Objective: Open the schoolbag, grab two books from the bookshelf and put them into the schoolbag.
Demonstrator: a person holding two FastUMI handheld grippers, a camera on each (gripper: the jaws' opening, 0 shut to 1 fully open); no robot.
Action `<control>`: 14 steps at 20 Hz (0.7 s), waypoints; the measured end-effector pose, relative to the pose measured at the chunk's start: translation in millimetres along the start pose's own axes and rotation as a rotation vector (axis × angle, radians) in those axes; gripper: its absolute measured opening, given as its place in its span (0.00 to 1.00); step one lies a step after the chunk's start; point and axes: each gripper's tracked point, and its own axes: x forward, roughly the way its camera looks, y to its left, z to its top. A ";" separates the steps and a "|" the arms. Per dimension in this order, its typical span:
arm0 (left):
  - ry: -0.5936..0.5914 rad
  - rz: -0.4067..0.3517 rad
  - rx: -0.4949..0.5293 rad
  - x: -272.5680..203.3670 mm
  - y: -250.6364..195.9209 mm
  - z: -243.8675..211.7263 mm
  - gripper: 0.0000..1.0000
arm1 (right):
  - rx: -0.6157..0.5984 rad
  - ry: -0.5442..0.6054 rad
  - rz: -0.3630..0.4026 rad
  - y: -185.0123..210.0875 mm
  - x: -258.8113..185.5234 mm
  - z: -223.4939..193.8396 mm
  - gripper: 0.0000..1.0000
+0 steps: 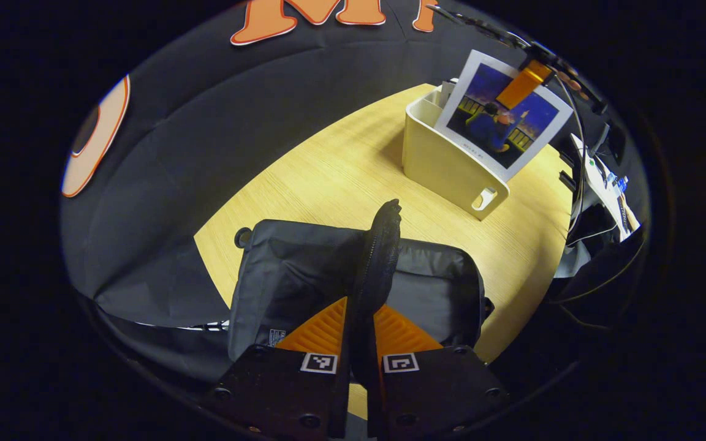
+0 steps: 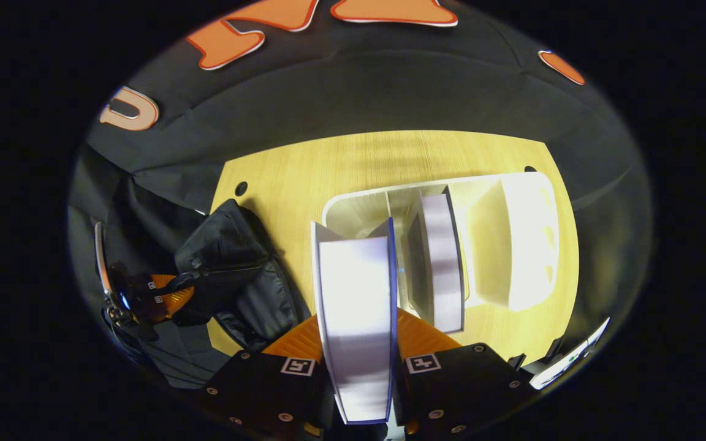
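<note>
On the pale wooden surface (image 1: 341,165) sit the two big things: the dark schoolbag (image 1: 304,275) near the front edge and the cream bookshelf (image 1: 451,165), a divided bin, further back and well apart from it. The left claw (image 1: 359,352) is pinching a raised flap or zipped edge of the schoolbag, holding it up, both fingers pressed on the fabric. The right claw (image 2: 359,349) is clamped on a white book (image 2: 356,306) with a blue-edged cover, which stands lifted above the bookshelf (image 2: 524,245); in the left gripper view that same book (image 1: 500,116) shows a picture on its front. A second book (image 2: 442,263) stands upright in a middle compartment.

This looks like the first book being carried off, with the bag held open for it. The next move calls for swinging the book across to the bag and lowering it into the mouth beside the left claw.

How wide the bag's opening really is I can't quite tell, since the lifted flap hides the inside.
</note>
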 end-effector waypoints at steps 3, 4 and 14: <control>-0.010 0.003 0.005 0.8 3.1 5.6 0.13 | 0.005 -0.052 0.031 0.8 -24.4 -2.8 0.39; -0.010 -0.001 0.007 -0.8 1.0 6.9 0.13 | 0.011 -0.074 0.039 1.3 -32.6 -3.6 0.39; -0.019 -0.011 0.025 1.5 -5.7 21.2 0.12 | 0.044 -0.211 0.253 46.9 -68.0 -40.3 0.39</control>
